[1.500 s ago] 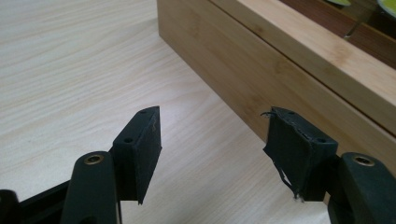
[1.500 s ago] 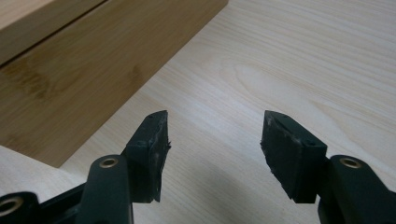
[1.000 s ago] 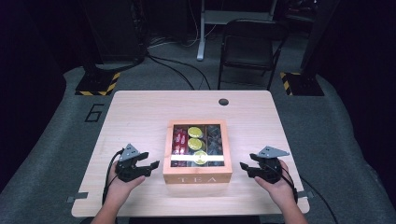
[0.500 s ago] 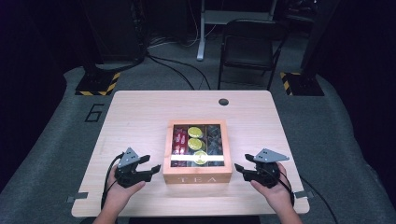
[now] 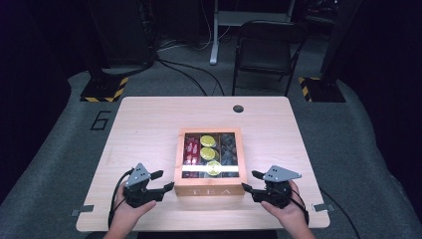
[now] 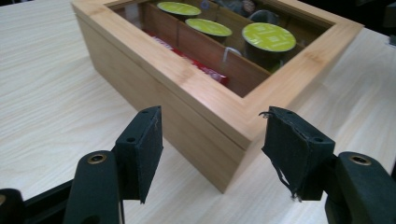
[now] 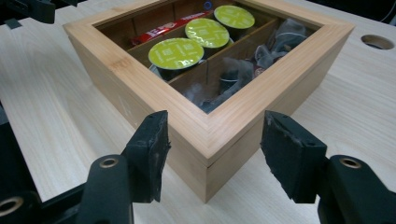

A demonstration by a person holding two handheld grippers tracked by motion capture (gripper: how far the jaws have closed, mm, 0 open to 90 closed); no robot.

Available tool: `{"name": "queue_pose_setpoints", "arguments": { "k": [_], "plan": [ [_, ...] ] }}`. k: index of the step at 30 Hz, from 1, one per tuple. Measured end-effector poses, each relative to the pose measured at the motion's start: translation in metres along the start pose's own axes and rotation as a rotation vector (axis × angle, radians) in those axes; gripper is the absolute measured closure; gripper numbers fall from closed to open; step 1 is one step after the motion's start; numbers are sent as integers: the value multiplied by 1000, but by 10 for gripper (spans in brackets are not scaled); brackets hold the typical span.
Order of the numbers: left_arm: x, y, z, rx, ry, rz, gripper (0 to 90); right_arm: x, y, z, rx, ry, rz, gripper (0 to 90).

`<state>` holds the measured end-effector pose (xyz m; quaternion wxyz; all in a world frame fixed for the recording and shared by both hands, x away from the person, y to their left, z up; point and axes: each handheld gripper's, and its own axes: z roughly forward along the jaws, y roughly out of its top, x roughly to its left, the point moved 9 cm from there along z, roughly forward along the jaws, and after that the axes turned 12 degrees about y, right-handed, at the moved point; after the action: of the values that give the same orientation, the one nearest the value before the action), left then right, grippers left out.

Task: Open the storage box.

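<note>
A wooden tea box [image 5: 210, 190] with a windowed lid stands at the near middle of the table, lid down. Through the window I see green-topped capsules [image 5: 207, 153], red packets [image 5: 191, 151] and dark tea bags [image 5: 228, 148]. My left gripper [image 5: 164, 180] is open at the box's near left corner, and that corner [image 6: 233, 140] sits between its jaws without touching them. My right gripper [image 5: 250, 180] is open at the near right corner, which juts between its pads [image 7: 152, 140]. The left gripper [image 6: 215, 126] and the right gripper [image 7: 215, 128] hold nothing.
The light wooden table [image 5: 149, 124] has a round cable hole [image 5: 238, 108] at its far side. A black folding chair [image 5: 266, 50] stands beyond the far edge. Both hands rest close to the table's near edge [image 5: 199, 226].
Both grippers have slid a little inward and nearer to the box's front corners. The box has stayed where it was.
</note>
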<state>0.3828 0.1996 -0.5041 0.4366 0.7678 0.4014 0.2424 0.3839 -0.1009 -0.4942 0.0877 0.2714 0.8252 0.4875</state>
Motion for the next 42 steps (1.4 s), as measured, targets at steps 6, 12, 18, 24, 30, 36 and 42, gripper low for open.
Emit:
{"name": "queue_pose_setpoints", "arguments": {
  "k": [6,12,18,24,30,36,42],
  "plan": [
    [-11,-3,1,16,-22,30,368,2,-5,7,26,8,-8,407],
    [-16,-7,8,20,-25,39,364,1,-14,16,60,23,-1,406],
    [-22,-11,13,37,-32,54,364,0,-18,20,80,26,-12,412],
    [-24,-15,18,66,-24,55,369,-1,-22,22,97,25,-10,452],
    [-26,-19,22,92,-7,81,418,-3,-24,23,108,16,1,486],
    [-24,-19,22,90,1,74,470,-4,-26,25,119,12,1,507],
    [-24,-21,26,111,10,90,466,-5,-28,26,121,14,2,510]
  ]
}}
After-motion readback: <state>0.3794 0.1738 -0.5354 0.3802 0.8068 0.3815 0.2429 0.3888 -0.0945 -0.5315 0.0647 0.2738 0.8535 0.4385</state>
